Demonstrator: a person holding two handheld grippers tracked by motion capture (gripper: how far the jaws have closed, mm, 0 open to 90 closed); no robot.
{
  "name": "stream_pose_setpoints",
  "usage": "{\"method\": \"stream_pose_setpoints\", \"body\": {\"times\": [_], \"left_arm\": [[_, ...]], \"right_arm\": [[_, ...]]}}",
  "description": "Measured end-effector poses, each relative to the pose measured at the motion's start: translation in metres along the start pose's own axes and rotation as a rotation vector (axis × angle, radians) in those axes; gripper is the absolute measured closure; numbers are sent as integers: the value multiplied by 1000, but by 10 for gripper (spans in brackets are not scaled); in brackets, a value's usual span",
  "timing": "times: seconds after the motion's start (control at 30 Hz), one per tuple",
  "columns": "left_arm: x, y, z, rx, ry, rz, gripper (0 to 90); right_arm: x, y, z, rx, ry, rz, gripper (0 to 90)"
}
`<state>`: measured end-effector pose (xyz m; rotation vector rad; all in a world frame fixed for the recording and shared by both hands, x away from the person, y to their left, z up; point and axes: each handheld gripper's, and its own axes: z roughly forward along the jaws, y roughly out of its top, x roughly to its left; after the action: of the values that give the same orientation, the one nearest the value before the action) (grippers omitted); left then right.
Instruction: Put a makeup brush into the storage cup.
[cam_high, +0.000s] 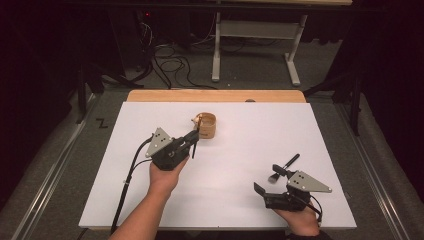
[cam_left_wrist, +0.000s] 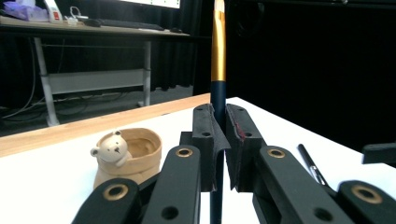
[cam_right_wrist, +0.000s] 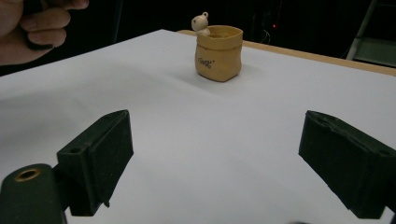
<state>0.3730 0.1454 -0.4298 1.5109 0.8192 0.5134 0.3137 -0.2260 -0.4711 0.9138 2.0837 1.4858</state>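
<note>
The left gripper (cam_high: 192, 141) is held above the white table (cam_high: 240, 200), just in front of a tan ceramic cup shaped like a sack, with a small bear figure on its rim (cam_high: 206, 125). Its fingers (cam_left_wrist: 205, 140) are clamped on a slender brush handle, dark blue with a gold ferrule (cam_left_wrist: 218, 60). In the left gripper view the handle stands upright between the pads, rising above the fingers and also extending below them. The cup stands to the left of the fingers in that view, apart from them.

The right gripper (cam_high: 266, 181) is near the front right corner of the table. Its fingers (cam_right_wrist: 100, 154) stand wide apart with bare table surface between them. A second brush with a black handle and dark bristles (cam_high: 283, 168) lies flat on the table just beyond this gripper. The right gripper view shows the cup well ahead, upright, with the bear at its left rim.
</note>
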Motion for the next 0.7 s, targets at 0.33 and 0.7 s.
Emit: {"method": "stream_pose_setpoints", "body": {"times": [0.33, 0.7], "left_arm": [[4, 9, 15, -4, 25, -3, 831], [11, 18, 30, 2, 50, -5, 831]], "right_arm": [[-7, -12, -11, 26, -2, -1, 93], [-3, -10, -7, 16, 13, -8, 97]]}}
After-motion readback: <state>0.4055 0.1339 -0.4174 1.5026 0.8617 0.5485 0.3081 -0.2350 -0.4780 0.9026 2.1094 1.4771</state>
